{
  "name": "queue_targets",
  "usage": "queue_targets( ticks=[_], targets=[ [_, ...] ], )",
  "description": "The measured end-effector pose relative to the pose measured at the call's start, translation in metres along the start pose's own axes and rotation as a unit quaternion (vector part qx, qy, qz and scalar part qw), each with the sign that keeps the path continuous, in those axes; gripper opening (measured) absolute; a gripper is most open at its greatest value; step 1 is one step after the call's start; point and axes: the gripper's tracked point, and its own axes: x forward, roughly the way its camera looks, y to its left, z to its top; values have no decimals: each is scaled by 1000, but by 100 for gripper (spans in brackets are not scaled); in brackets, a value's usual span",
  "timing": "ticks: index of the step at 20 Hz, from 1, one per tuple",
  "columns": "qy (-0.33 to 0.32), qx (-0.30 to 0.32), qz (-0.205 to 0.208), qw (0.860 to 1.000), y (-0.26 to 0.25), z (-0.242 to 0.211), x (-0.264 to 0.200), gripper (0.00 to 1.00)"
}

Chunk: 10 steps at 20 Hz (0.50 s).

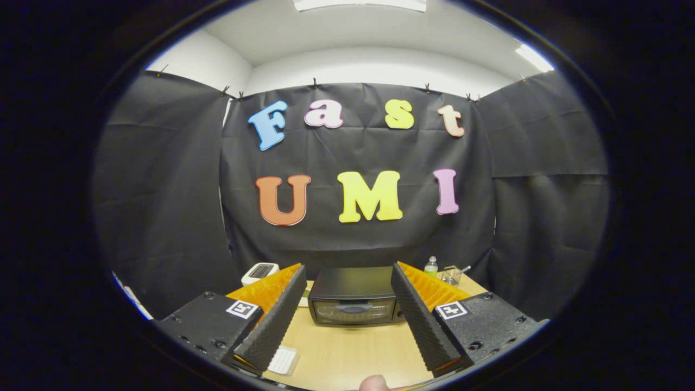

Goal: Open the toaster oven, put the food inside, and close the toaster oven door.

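A black toaster oven (353,296) stands on the wooden table (347,347), straight ahead beyond my fingers, with its glass door shut and the handle across the front. My gripper (347,312) is open, held well short of the oven, its two ribbed black fingers (274,320) spread wide with nothing between them. A pale rounded bit of something (374,383) shows at the near table edge below the fingers; I cannot tell what it is.
A small white appliance (259,271) sits behind the left finger. A plastic bottle (431,265) and a clear glass cup (450,275) stand at the back right of the table. A white gridded item (283,359) lies near the left fingertip.
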Motion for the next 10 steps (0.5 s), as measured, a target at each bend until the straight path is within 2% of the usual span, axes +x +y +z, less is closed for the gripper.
queue_targets(
  ticks=[10],
  targets=[
    [-2, 2, 5, 1000, 3, 4, 3, 100]
  ],
)
